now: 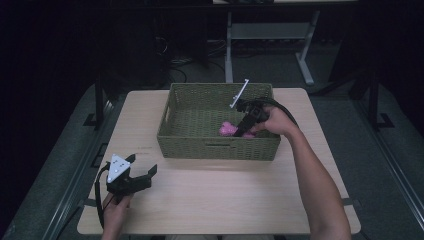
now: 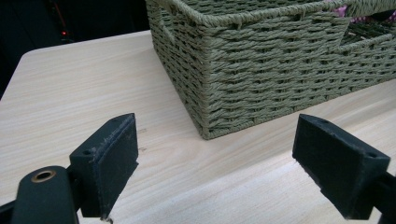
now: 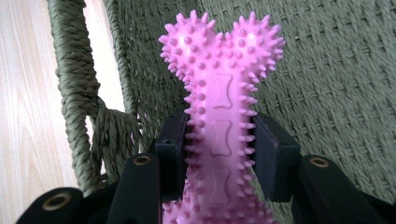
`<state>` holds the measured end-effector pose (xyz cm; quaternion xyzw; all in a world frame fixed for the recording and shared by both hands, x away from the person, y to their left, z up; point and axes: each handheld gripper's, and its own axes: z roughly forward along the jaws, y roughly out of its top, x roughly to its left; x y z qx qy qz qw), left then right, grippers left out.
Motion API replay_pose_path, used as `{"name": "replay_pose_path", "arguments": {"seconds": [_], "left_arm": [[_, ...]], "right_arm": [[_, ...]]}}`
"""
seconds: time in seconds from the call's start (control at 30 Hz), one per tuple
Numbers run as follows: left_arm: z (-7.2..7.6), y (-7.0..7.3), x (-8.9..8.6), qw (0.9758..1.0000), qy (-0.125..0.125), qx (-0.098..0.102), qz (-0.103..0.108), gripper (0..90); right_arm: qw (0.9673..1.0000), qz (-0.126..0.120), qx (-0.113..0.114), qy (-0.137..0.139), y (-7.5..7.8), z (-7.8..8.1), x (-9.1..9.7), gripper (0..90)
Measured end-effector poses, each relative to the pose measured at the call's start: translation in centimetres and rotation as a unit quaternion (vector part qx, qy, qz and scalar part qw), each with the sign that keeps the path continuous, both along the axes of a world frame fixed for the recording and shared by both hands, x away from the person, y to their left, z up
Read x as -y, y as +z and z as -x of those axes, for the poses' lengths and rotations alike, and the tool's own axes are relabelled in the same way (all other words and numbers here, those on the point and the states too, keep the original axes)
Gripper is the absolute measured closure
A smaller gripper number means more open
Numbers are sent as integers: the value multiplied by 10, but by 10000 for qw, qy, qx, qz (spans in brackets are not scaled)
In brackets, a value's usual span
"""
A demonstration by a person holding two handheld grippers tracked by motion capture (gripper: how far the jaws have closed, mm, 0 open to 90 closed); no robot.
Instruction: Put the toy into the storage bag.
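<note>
A pink spiky bone-shaped toy (image 3: 222, 107) lies inside the green woven basket (image 1: 190, 137), near its front wall. My right gripper (image 3: 219, 156) reaches down into the basket and is shut on the toy's shaft, both pads pressed against it. In the high view the pink toy (image 1: 228, 129) shows just left of my right gripper (image 1: 245, 127). My left gripper (image 1: 131, 176) rests low over the table's front left, held by a hand, jaws wide apart with nothing between them. The left gripper (image 2: 215, 158) points at the basket's near corner (image 2: 205, 107).
The wooden table (image 1: 225, 200) has open surface in front of the basket. The basket's front wall has a handle slot (image 1: 218, 145). A dark floor with table legs (image 1: 229, 45) and cables lies beyond the far edge.
</note>
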<state>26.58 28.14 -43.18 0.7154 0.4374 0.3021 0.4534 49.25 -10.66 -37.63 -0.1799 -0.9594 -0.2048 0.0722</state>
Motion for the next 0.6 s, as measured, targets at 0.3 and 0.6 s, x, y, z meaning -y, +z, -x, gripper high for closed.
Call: {"name": "replay_pose_path", "arguments": {"seconds": [0.3,0.6], "left_arm": [[0,0,-1,10000,7,6,-3,138],[0,0,0,10000,12,-7,22,138]], "right_arm": [[10000,-60,-27,-18,0,0,-2,573],[9998,-147,-15,-118,4,0,-1,506]]}}
